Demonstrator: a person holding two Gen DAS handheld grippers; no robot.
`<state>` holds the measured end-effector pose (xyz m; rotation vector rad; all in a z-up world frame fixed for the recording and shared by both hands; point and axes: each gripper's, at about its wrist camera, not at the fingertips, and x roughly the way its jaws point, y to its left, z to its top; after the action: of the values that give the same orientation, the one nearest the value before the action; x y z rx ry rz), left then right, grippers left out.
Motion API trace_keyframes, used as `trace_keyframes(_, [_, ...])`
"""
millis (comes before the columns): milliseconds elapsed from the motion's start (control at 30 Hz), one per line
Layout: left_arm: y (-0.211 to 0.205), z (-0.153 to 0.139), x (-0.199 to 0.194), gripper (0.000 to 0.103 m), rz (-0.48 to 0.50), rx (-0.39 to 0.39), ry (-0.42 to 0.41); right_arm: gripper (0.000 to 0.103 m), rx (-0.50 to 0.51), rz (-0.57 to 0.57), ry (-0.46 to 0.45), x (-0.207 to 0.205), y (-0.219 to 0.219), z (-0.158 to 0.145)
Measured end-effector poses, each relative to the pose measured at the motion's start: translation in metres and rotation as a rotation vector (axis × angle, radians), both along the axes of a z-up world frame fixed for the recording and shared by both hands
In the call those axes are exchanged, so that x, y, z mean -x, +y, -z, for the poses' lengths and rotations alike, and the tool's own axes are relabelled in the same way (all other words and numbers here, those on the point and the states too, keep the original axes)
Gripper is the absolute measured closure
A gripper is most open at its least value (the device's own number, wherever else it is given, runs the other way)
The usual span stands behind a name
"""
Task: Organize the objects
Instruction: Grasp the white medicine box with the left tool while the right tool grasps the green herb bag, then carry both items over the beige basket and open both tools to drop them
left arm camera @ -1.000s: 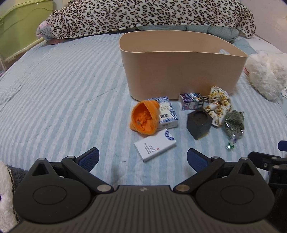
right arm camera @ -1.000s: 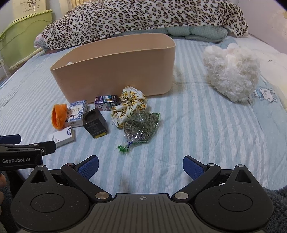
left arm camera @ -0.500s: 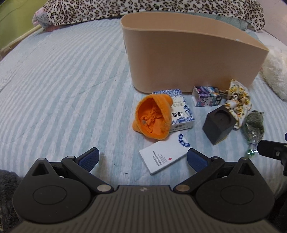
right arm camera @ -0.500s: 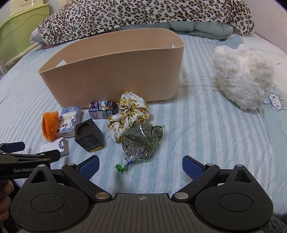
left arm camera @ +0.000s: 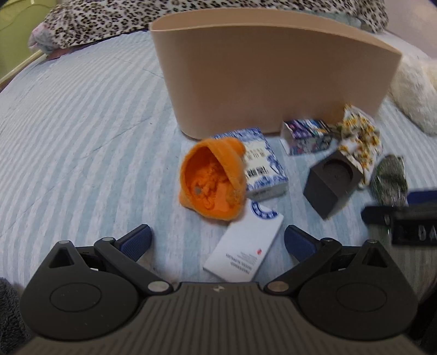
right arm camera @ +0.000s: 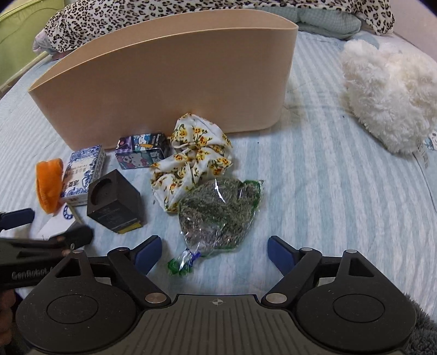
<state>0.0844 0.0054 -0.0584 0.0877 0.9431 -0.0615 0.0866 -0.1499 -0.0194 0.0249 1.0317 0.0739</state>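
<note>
On the striped bed [right arm camera: 314, 191], a tan bin [right arm camera: 169, 79] stands upright with the loose items grouped along its near wall. Left gripper [left arm camera: 217, 241]: jaws wide, holding nothing, positioned low over the white card box [left arm camera: 245, 247], which lies flat between the blue pads. Just beyond the card box lies the orange hat [left arm camera: 211, 180], opening toward the camera and leaning on the blue-patterned box [left arm camera: 263, 163]. Right of these sit the black cube [left arm camera: 330, 183] and the cartoon carton [left arm camera: 307, 136]; the carton is just beside the bin wall. Right gripper [right arm camera: 213, 252]: jaws wide, holding nothing, low over the tied end of the herb bag [right arm camera: 218, 215]. The floral scrunchie [right arm camera: 194, 161] touches the bag's far edge and lies close to the bin. A white plush [right arm camera: 387, 98] lies well apart at right. A leopard blanket [right arm camera: 191, 8] lies behind the bin.
</note>
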Motion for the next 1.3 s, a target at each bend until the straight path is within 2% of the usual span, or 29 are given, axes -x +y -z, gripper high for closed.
trace_keyframes(67, [-0.003, -0.001, 0.004, 0.010, 0.021, -0.007, 0.006, 0.029, 0.005, 0.004, -0.016, 0.000, 0.001, -0.001])
trace_keyframes(100, [-0.004, -0.003, 0.005, 0.015, 0.029, -0.003, 0.004, 0.040, 0.004, 0.004, -0.022, 0.000, 0.001, -0.002])
trace_keyframes(200, [-0.003, -0.003, 0.011, 0.030, 0.034, 0.006, -0.011, 0.056, 0.007, 0.006, -0.037, 0.002, 0.001, -0.003])
trace_keyframes(433, [0.002, -0.007, 0.016, 0.070, 0.051, 0.017, -0.043, 0.062, -0.005, -0.016, -0.046, 0.013, -0.002, -0.003])
trace_keyframes(733, [0.011, -0.023, 0.032, 0.070, 0.033, 0.045, -0.072, 0.063, -0.064, 0.030, -0.069, 0.028, -0.017, -0.011])
trace_keyframes(1033, [0.021, -0.079, 0.047, 0.070, 0.012, 0.078, -0.208, 0.063, -0.081, 0.047, -0.166, 0.046, -0.025, -0.045])
trace_keyframes(1233, [0.032, -0.113, 0.035, 0.070, -0.024, 0.058, -0.286, 0.063, -0.145, 0.069, -0.211, 0.036, -0.034, -0.070])
trace_keyframes(1300, [0.034, -0.124, 0.025, 0.070, -0.035, 0.048, -0.294, 0.063, -0.131, 0.058, -0.236, 0.029, -0.032, -0.079])
